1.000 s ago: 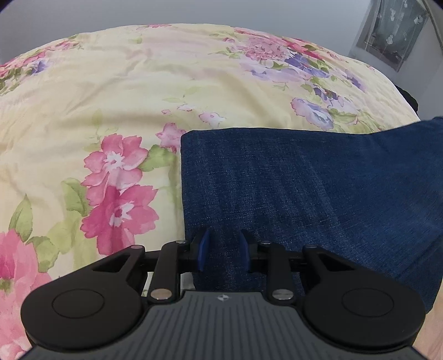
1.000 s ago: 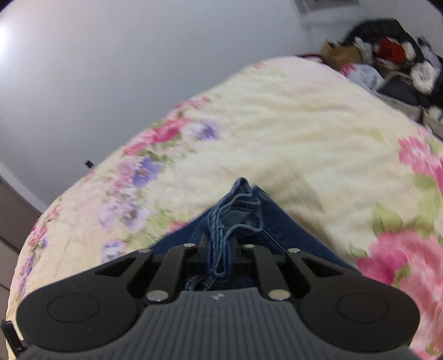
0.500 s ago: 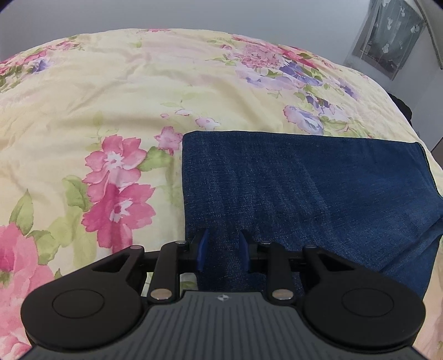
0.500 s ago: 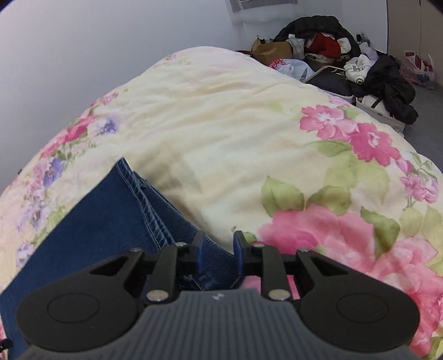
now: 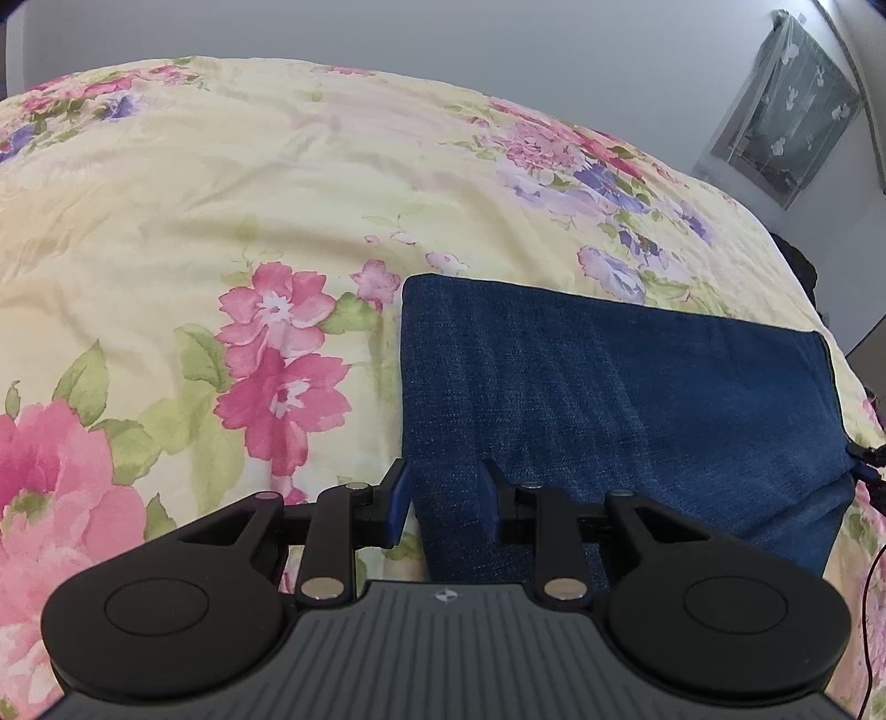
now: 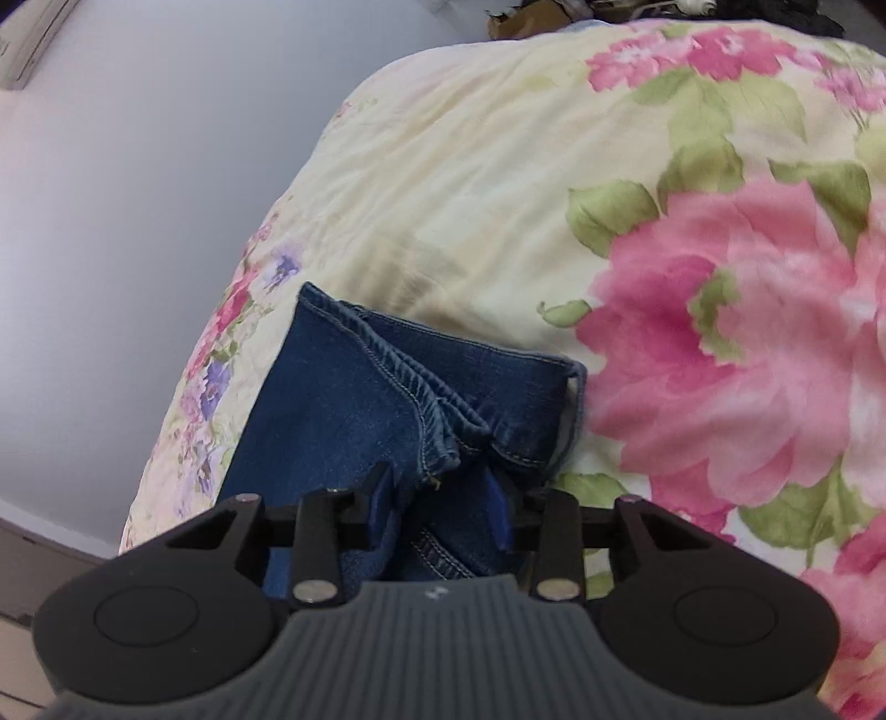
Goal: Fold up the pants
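Note:
The dark blue denim pants [image 5: 614, 399] lie folded flat in a rectangle on the floral bedspread [image 5: 221, 221]. My left gripper [image 5: 443, 495] sits over the near left corner of the fold, jaws parted, with denim between the blue pads. In the right wrist view the pants [image 6: 343, 421] show their stitched hem end. My right gripper [image 6: 440, 493] is open over the bunched hems, the cloth lying loose between the jaws.
A pile of clothes and bags [image 6: 637, 8] lies beyond the far end of the bed. A curtained window [image 5: 786, 111] is on the wall at right. A grey wall [image 6: 138, 194] runs along the bed's left side.
My right gripper laid the hem end down onto the fold and opened, letting it go. My left gripper's jaws widened and the pants now lie flat.

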